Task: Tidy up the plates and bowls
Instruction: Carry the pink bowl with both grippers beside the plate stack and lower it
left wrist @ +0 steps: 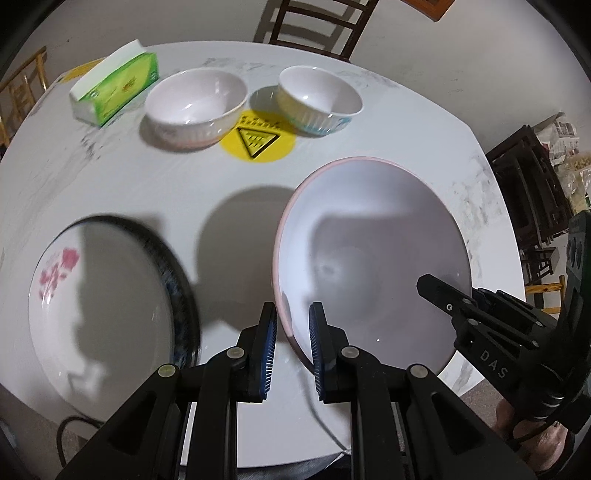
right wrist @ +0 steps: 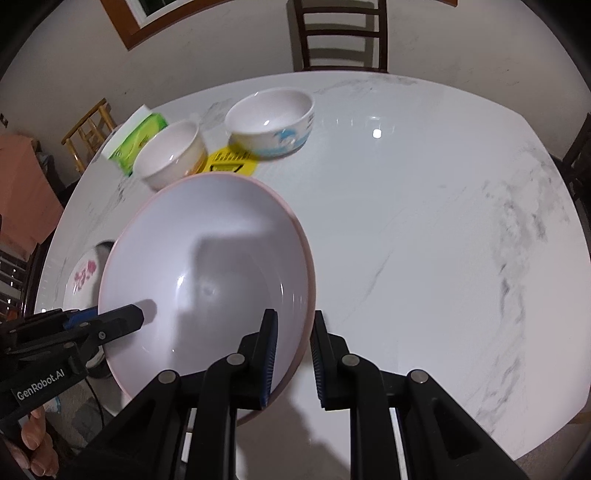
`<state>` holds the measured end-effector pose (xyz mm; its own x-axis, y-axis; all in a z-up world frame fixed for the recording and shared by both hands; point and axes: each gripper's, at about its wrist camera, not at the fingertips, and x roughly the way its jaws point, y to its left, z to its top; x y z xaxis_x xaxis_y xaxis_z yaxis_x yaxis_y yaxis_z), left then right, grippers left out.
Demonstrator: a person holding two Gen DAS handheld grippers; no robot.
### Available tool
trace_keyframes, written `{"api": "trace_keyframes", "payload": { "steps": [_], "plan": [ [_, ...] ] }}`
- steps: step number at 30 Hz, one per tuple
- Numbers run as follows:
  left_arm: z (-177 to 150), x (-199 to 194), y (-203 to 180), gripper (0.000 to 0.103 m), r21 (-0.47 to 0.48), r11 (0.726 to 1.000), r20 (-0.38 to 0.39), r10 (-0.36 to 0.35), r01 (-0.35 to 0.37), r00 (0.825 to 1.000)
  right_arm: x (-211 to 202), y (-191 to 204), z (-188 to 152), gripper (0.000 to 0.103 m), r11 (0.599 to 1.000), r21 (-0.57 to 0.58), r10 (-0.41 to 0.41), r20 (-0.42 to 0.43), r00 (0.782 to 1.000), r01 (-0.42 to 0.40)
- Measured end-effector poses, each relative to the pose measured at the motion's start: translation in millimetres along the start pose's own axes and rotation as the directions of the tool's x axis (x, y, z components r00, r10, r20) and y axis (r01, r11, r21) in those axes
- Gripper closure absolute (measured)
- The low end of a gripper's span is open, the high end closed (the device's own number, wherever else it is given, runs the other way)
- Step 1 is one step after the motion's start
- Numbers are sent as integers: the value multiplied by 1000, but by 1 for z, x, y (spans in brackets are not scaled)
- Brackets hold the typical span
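**Pink-rimmed plate held by both grippers above the marble table**

The left gripper (left wrist: 292, 347) is nearly closed, its blue-padded fingers clamped on the near-left edge of the pink-rimmed plate (left wrist: 373, 236). The right gripper (right wrist: 293, 354) is drawn in just as far and pinches the same plate (right wrist: 207, 266) on its right edge. In the left wrist view the right gripper's black fingers reach over the plate from the right; in the right wrist view the left gripper comes in from the left, one finger lying over the plate's inner surface. The plate appears to be off the table (right wrist: 424, 240), judging by the round shadow it casts on the marble to its left, though the fisheye makes that hard to be sure of.

To the left of the held plate, near the table's near edge, lies a flowered plate (left wrist: 96, 295) with a dark patterned rim and pink blossoms; it is blurred in the left wrist view. Farther back two bowls stand upright and apart: a plain white ribbed bowl (left wrist: 195, 107) on the left and a bowl with blue print (left wrist: 319, 98) on the right. Between them, a round yellow warning sticker (left wrist: 258, 142) lies on the tabletop. A green tissue pack (left wrist: 116, 88) sits at the far left, just beside the ribbed bowl. A dark wooden chair (right wrist: 338, 35) stands beyond the far edge. A person's fingers (right wrist: 37, 439) show at the lower left of the right wrist view.
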<state>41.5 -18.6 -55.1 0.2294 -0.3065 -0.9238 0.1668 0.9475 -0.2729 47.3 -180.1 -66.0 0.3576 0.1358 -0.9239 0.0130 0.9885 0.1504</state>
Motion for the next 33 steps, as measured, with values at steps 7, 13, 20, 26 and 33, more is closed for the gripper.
{"api": "trace_keyframes", "payload": {
  "steps": [7,13,20,26,33],
  "plan": [
    [-18,0,16,89,-6,1000,-6,19,-19,1000,7,14,-19,85,1000,-23,7,-37,999,-8],
    [-29,8,21,89,-13,1000,-28,13,-13,1000,12,16,-26,85,1000,-25,-2,-52,999,1],
    [-33,13,16,89,5,1000,-39,-2,3,999,15,9,-33,84,1000,-8,-5,-64,998,4],
    [-33,16,12,89,23,1000,-32,-3,3,999,15,3,-38,82,1000,-2,6,-68,998,-6],
    [-31,15,16,77,32,999,-29,9,-8,1000,16,2,-35,80,1000,-3,18,-79,997,-18]
  ]
}}
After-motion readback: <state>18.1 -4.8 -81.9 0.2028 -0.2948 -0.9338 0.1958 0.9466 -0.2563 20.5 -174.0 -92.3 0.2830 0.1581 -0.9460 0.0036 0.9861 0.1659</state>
